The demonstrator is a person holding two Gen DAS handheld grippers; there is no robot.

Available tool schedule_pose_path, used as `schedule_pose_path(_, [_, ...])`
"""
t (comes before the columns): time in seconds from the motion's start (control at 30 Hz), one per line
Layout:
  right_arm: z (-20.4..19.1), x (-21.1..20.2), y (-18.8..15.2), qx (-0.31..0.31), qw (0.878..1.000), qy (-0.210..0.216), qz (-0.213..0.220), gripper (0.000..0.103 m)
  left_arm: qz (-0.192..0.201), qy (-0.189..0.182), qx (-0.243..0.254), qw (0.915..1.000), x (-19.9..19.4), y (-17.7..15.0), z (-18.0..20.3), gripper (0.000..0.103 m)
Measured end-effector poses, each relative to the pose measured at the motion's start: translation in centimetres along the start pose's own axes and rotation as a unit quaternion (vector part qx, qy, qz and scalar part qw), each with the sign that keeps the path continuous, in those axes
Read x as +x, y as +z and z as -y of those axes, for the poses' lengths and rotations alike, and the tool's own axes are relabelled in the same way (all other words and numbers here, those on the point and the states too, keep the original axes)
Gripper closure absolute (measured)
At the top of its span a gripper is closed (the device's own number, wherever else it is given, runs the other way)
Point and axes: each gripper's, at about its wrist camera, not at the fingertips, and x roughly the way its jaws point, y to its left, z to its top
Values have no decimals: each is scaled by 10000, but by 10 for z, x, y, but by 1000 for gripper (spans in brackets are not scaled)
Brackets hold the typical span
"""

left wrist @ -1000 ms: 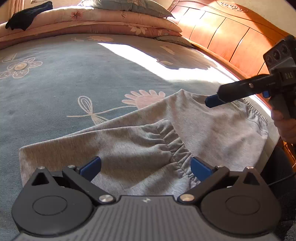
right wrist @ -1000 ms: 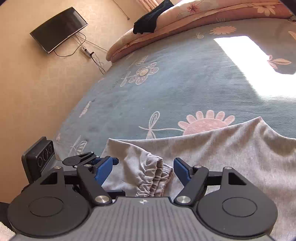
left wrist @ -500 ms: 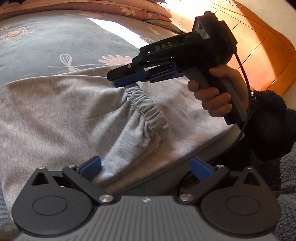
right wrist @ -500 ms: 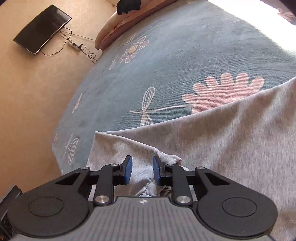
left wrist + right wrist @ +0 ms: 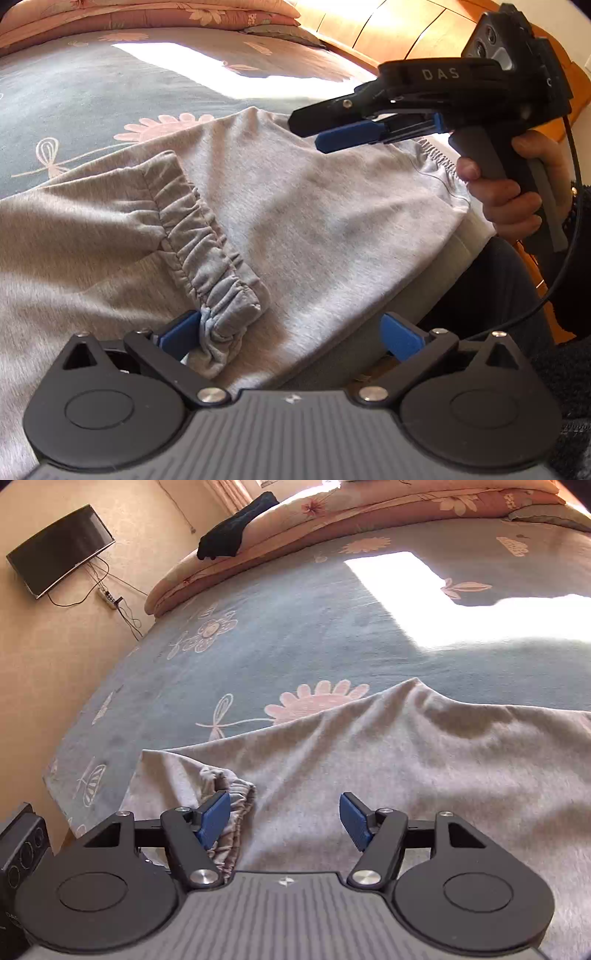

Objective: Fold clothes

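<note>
Garment: grey sweatpants (image 5: 314,206) spread on the bed (image 5: 295,627), one leg doubled back so its elastic cuff (image 5: 207,251) lies on top; waistband (image 5: 439,158) at the bed's near edge, to the right.
Long axis: cuff band runs from upper left to lower right in the left wrist view, its lower end touching the left finger pad.
Left gripper (image 5: 291,328): fingers wide apart, holding nothing; nearer to the cuff.
Right gripper (image 5: 284,819): fingers apart, above the fabric, cuff just beside its left finger.
Fold stage: one lap is laid; whether more are wanted cannot be told.
Containers: none in view.
</note>
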Motion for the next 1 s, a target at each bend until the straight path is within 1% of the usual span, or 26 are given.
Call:
schedule_pose_path(0.07, [13, -7, -12, -17, 9996, -286, 39, 32, -18, 28, 126, 9999, -8, 1, 4, 1])
schedule_pose_path(0.1, [19, -11, -17, -26, 9991, -429, 58, 32, 38, 42, 108, 9999, -13, 3, 4, 1])
schedule_pose_path(0.17, [32, -19, -29, -44, 9974, -715, 97, 32, 208, 107, 84, 9997, -22, 10, 3, 1])
schedule_pose_path(0.23, [43, -26, -40, -68, 9950, -987, 141, 32, 404, 274, 38, 9988, -26, 20, 3, 1])
schedule_pose_path(0.3, [44, -30, -47, -167, 9936, -1088, 246, 31, 512, 384, -26, 9979, -23, 29, 2, 1])
schedule_pose_path(0.37, [44, -31, -51, -288, 9923, -1177, 255, 29, 515, 433, -81, 9977, -13, 34, 1, 1])
schedule_pose_path(0.43, [43, -28, -57, -451, 9898, -1337, 200, 29, 409, 503, -69, 9979, 0, 34, 1, 1])
schedule_pose_path(0.5, [44, -25, -63, -564, 9869, -1511, 90, 28, 248, 640, -154, 9975, 14, 32, -1, 1])
schedule_pose_path(0.53, [46, -24, -68, -583, 9854, -1599, 13, 28, 191, 769, -189, 9967, 19, 29, -2, 1])
schedule_pose_path(0.6, [49, -28, -78, -658, 9846, -1615, 71, 25, 174, 942, -123, 9953, 23, 24, -1, 1])
schedule_pose_path(0.67, [52, -34, -85, -663, 9862, -1514, 126, 12, 133, 1078, -21, 9941, 24, 21, 3, 1])
schedule_pose_path(0.7, [54, -36, -87, -634, 9873, -1452, 138, 9, 83, 1150, 6, 9933, 26, 21, 4, 1])
schedule_pose_path(0.73, [55, -37, -88, -591, 9887, -1369, 148, 2, 43, 1214, 22, 9926, 27, 21, 6, 1])
schedule_pose_path(0.77, [55, -37, -89, -561, 9896, -1317, 160, 0, 21, 1261, 13, 9920, 28, 22, 6, 1])
schedule_pose_path(0.87, [50, -33, -90, -668, 9871, -1443, 161, 0, -58, 1385, -58, 9903, 31, 25, 8, 1])
schedule_pose_path(1.0, [45, -29, -94, -825, 9839, -1580, 157, 0, -87, 1441, -164, 9894, 32, 27, 8, 1])
